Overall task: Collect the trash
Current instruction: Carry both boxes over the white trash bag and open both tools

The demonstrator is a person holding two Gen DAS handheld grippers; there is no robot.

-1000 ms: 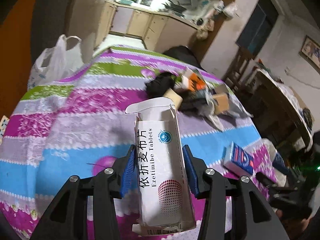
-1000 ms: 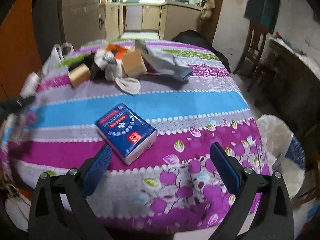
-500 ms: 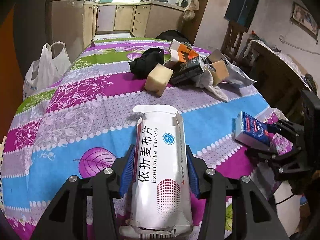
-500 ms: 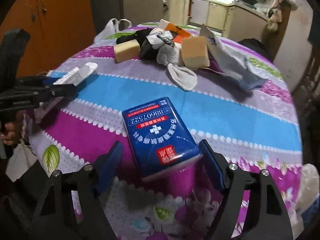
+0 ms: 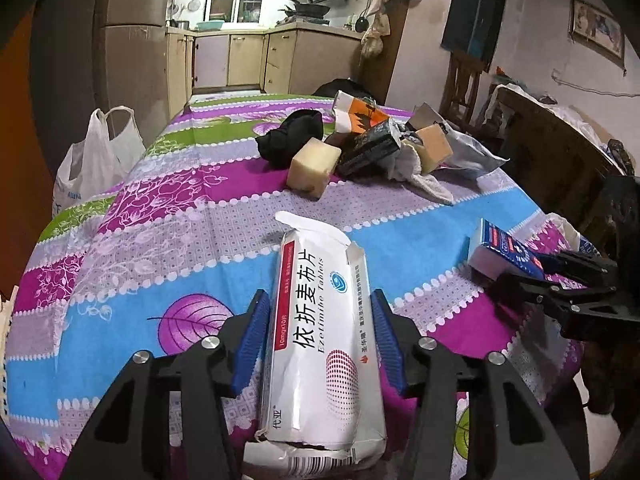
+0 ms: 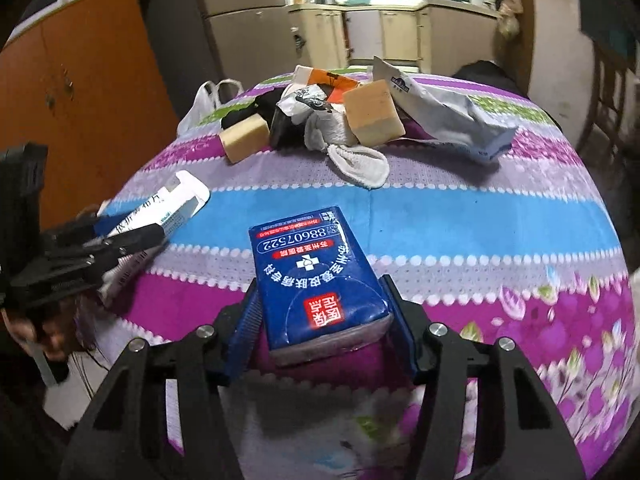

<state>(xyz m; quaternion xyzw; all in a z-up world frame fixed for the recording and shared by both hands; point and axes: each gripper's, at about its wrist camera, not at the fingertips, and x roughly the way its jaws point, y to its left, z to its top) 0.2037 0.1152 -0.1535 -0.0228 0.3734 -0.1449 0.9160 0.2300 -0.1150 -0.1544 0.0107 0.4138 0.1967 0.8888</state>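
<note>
A white tablet box (image 5: 320,320) with an open end flap sticks out forward from my left gripper (image 5: 319,300), which is shut on its sides over the striped tablecloth (image 5: 160,240). A blue tissue pack (image 6: 312,264) lies near the table's front edge. My right gripper (image 6: 320,288) has it between its jaws, which are closing, and both blue pads touch its long sides. In the right wrist view the left gripper (image 6: 120,236) and its box (image 6: 176,204) show at the left. In the left wrist view the right gripper (image 5: 560,272) and the pack (image 5: 500,246) show at the right.
A heap of litter lies farther back on the table: two tan foam blocks (image 5: 314,168), black cloth (image 5: 292,136), an orange carton (image 5: 360,114), a white rag (image 6: 360,164) and a grey mailer bag (image 6: 452,120). A white plastic bag (image 5: 96,160) hangs beyond the table's left edge.
My right gripper came up to the blue pack and its jaws narrowed from wide apart to touching it. My left gripper sank and rolled level, still holding the box.
</note>
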